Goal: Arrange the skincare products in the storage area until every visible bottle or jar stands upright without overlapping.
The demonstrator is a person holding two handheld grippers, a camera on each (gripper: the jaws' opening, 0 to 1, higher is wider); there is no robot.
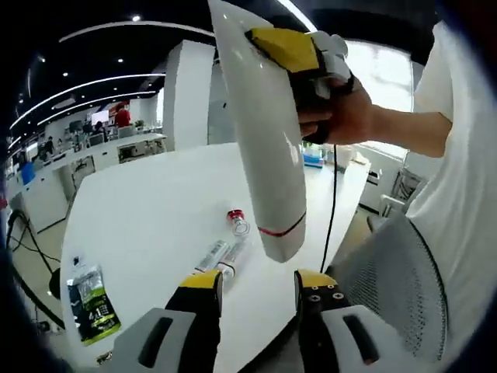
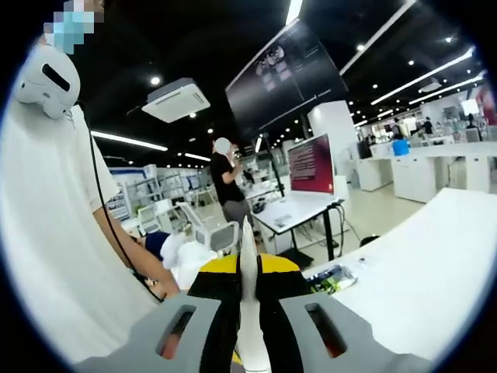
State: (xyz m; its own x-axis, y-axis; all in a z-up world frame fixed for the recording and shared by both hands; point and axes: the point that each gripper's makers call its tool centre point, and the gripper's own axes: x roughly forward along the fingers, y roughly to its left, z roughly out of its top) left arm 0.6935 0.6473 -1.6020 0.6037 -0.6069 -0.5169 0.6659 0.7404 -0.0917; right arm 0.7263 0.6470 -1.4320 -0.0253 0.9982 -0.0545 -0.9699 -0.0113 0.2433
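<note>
A large white tube (image 1: 268,148) with a thin red line near its lower end hangs above the white table (image 1: 140,210). My right gripper (image 1: 299,54), held by a hand, is shut on the tube's upper end. From the right gripper view the tube (image 2: 248,287) appears edge-on, pinched between that gripper's (image 2: 248,311) jaws. Below the tube my left gripper (image 1: 260,284) is open with nothing between its yellow-tipped fingers. On the table lie a small bottle with a red cap (image 1: 237,221) and clear slim tubes (image 1: 221,256), all on their sides.
A green and black sachet (image 1: 92,305) lies near the table's left edge. A mesh office chair (image 1: 396,280) stands at the right by the person holding the grippers. A small packet (image 2: 338,276) rests on the table (image 2: 435,264). Desks and people fill the background.
</note>
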